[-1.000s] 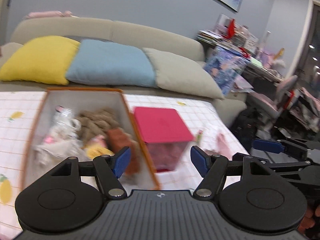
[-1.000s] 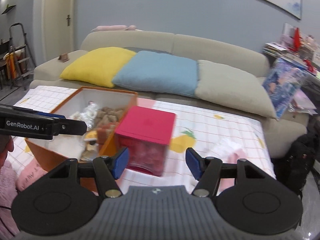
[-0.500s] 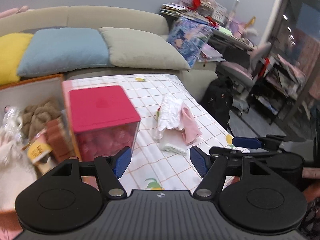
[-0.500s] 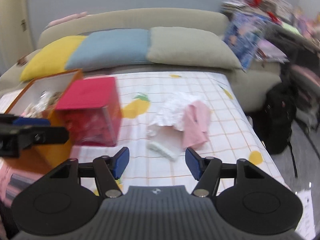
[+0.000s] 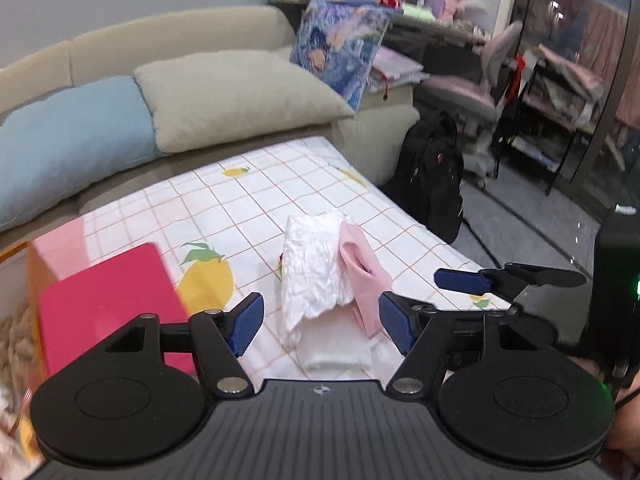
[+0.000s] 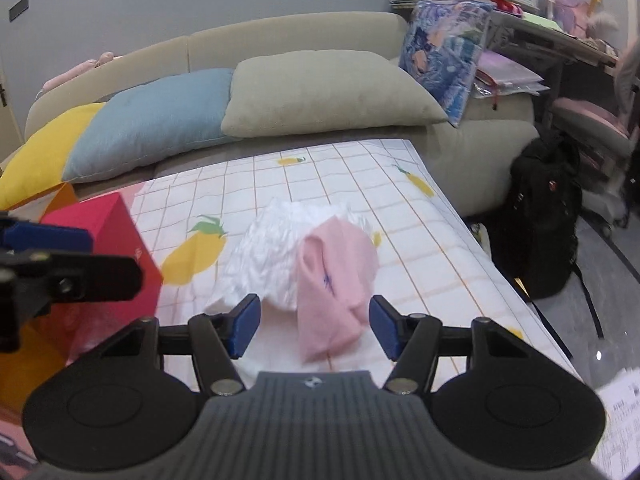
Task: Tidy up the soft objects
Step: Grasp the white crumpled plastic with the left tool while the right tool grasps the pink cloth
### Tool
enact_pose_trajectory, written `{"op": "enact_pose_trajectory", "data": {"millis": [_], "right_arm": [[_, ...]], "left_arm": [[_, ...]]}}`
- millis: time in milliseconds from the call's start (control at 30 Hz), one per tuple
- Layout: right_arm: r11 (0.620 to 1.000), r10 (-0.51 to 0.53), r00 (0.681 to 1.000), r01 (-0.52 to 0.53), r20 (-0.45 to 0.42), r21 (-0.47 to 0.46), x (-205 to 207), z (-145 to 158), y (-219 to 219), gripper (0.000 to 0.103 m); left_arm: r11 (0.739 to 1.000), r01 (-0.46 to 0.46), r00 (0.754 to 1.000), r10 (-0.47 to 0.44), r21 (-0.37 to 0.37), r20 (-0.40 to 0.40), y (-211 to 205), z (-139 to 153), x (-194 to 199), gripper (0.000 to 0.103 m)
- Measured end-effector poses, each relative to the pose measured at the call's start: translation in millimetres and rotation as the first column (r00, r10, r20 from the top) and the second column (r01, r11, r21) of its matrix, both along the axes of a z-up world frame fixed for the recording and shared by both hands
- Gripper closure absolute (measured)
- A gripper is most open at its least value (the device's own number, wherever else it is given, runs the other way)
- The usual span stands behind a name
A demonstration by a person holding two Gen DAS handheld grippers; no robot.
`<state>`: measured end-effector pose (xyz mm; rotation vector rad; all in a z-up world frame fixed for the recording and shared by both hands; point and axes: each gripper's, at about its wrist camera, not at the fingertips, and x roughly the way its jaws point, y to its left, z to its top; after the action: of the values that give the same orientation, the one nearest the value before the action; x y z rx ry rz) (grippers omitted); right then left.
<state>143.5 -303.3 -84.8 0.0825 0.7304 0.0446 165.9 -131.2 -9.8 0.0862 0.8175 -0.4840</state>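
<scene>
Right now the right gripper (image 6: 314, 330) is nearest, its jaws closing with nothing pressed yet; the pink cloth (image 6: 334, 280) lies dead ahead between them, long axis running away from it. Beside it, the left gripper (image 5: 320, 330), jaws wide, faces the white crumpled cloth (image 5: 310, 272) on the desk (image 5: 248, 208).

Left tongs (image 5: 320, 326) open, nothing between the blue pads; white crumpled cloth (image 5: 310, 268) and pink cloth (image 5: 362, 270) lie touching on the checked bench (image 5: 248, 204) just beyond them. Red-lidded box (image 5: 108, 300) at 9 o'clock. Right tongs (image 5: 460, 282) at 3 o'clock, clear of the cloths.
</scene>
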Motion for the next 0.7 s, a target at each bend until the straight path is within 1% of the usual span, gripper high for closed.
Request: {"op": "enact_pose_trajectory", "data": {"millis": [67, 200, 267, 333, 400, 467, 500, 567, 600, 633, 700], "right_arm": [[1.000, 0.002, 1.000, -0.002, -0.008, -0.007, 12.4, -8.9, -2.4, 0.048], [1.000, 0.011, 1.000, -0.010, -0.020, 0.021, 31.0, -22.5, -9.4, 0.048], [1.000, 0.025, 1.000, -0.025, -0.003, 0.007, 37.4, -25.1, -8.9, 0.048], [0.999, 0.043, 0.999, -0.043, -0.006, 0.010, 43.7, -28.9, -8.2, 0.048], [0.998, 0.052, 0.998, -0.051, -0.037, 0.020, 48.9, -35.2, -8.5, 0.055], [0.998, 0.052, 0.997, -0.050, -0.064, 0.036, 51.3, -39.2, -10.7, 0.066], [0.998, 0.049, 0.996, -0.046, -0.073, 0.048, 51.7, -40.8, -12.7, 0.069], [0.996, 0.041, 0.995, -0.034, -0.093, 0.077, 53.1, -43.4, -16.8, 0.092], [0.995, 0.040, 0.994, -0.030, -0.106, 0.096, 53.6, -44.6, -19.2, 0.096], [0.993, 0.037, 0.992, -0.023, -0.117, 0.118, 53.8, -45.4, -22.0, 0.102], [0.989, 0.028, 0.993, -0.011, -0.118, 0.145, 51.5, -43.4, -26.3, 0.103]], "left_arm": [[1.000, -0.002, 0.999, 0.002, 0.001, -0.032, -7.1, -5.9, 18.0, 0.026], [1.000, -0.007, 0.995, 0.008, 0.012, -0.096, -19.0, -23.7, 48.2, 0.028], [1.000, -0.017, 0.992, 0.018, 0.010, -0.121, -24.5, -32.6, 60.4, 0.028], [0.999, -0.029, 0.989, 0.031, 0.018, -0.148, -30.7, -41.5, 72.2, 0.028], [0.998, -0.032, 0.987, 0.039, 0.047, -0.158, -36.8, -49.6, 80.5, 0.028], [0.996, -0.038, 0.985, 0.051, 0.078, -0.167, -40.3, -58.0, 89.5, 0.029], [0.995, -0.042, 0.983, 0.057, 0.088, -0.175, -41.2, -62.3, 93.2, 0.030], [0.994, -0.041, 0.979, 0.060, 0.097, -0.196, -43.8, -68.7, 98.9, 0.038], [0.994, -0.037, 0.977, 0.057, 0.102, -0.204, -45.6, -71.3, 100.5, 0.048], [0.993, -0.032, 0.977, 0.054, 0.109, -0.205, -46.9, -73.2, 101.6, 0.063], [0.992, -0.027, 0.980, 0.050, 0.120, -0.195, -47.5, -73.9, 99.4, 0.076]]}}
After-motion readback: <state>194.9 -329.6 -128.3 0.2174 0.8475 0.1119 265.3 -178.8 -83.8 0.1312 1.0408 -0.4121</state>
